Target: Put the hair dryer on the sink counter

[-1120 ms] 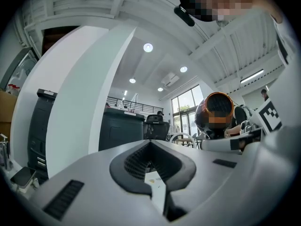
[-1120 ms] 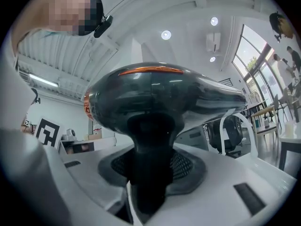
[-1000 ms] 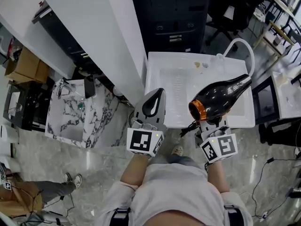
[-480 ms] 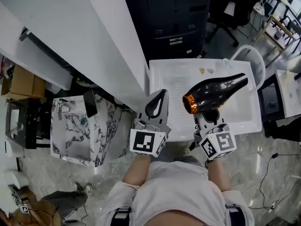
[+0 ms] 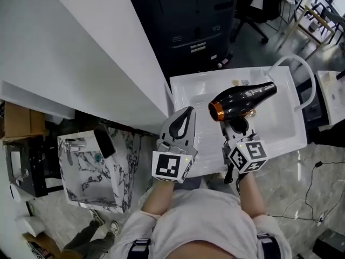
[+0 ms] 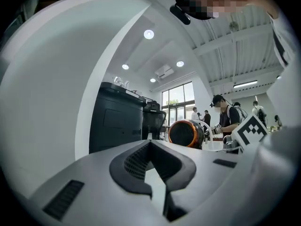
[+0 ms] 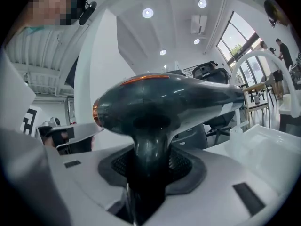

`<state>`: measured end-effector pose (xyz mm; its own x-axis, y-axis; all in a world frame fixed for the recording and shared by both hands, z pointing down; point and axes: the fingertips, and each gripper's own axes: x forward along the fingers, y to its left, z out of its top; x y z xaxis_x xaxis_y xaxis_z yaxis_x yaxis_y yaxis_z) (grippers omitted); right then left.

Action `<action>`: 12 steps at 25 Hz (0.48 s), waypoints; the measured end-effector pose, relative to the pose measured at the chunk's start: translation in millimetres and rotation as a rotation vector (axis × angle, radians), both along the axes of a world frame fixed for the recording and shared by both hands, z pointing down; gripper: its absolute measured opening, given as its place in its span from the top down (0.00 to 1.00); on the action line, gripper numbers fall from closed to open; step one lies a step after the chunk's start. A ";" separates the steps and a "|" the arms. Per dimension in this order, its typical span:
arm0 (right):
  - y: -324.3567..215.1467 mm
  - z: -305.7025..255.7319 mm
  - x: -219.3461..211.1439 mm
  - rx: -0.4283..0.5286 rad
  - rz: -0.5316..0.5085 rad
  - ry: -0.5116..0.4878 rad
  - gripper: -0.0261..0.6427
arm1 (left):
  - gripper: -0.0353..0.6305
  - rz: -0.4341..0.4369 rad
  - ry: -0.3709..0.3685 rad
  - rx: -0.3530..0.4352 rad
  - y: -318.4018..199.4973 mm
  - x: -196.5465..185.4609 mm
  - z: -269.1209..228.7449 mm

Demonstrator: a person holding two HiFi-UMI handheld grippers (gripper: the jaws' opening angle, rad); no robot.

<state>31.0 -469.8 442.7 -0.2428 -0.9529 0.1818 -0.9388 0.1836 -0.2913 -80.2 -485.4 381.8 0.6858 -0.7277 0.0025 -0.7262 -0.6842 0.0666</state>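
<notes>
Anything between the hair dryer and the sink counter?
Nothing visible. The hair dryer, held by its handle in the right gripper, hangs over the white sink counter; the left gripper and the faucet stand off to either side.

Right gripper (image 5: 236, 124) w/ hair dryer (image 5: 242, 100) has moved further in over the sink (image 5: 281, 136); left gripper (image 5: 186, 115) came fwd too.

Hair dryer (image 5: 243, 100): glossy black (orange ring at one end), barrel level, apparently above white sink counter (image 5: 280, 131).
</notes>
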 end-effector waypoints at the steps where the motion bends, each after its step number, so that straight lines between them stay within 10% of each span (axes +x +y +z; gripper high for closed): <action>1: -6.3 6.3 -0.4 -0.014 0.005 -0.003 0.71 | 0.93 0.007 -0.003 -0.004 -4.1 -0.1 3.2; 12: -63.6 88.3 -5.6 -0.189 0.045 -0.028 0.71 | 0.93 0.046 -0.036 -0.075 -35.0 -1.6 40.8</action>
